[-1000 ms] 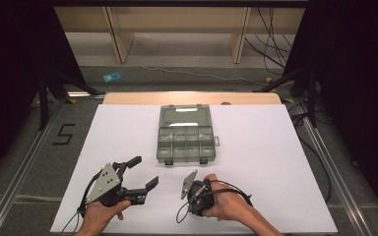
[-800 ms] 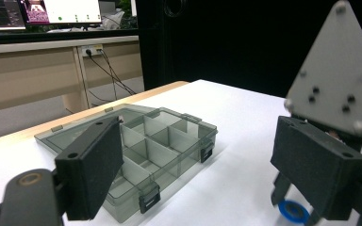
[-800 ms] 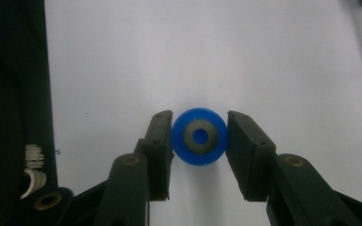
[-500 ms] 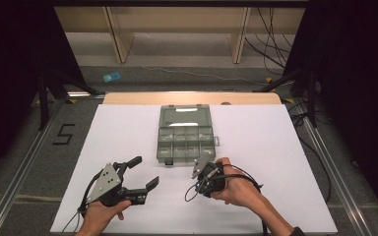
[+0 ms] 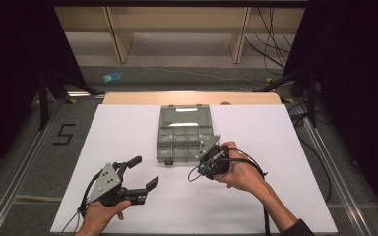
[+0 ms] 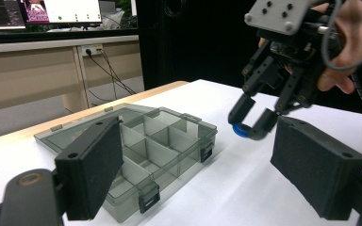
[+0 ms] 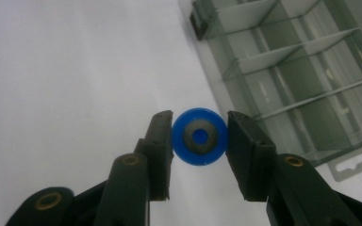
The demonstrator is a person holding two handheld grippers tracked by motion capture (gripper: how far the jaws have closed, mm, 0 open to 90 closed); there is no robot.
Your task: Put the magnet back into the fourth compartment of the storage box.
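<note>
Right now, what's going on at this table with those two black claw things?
A person is working with a handheld gripper in each hand over a white table. The right gripper has its fingers closed on a small blue ring-shaped part, held just off the near corner of an open grey compartment box. The compartments in view look empty. The left gripper is open and holds nothing, off to the left, nearer the person.

The organiser box is smoky see-through plastic, smooth and slightly glossy, with black plastic latches. The blue ring looks like smooth plastic around a dull grey core. The pads look matt, grainy foam. The table cover is matt white; its edge looks like pale wood.
</note>
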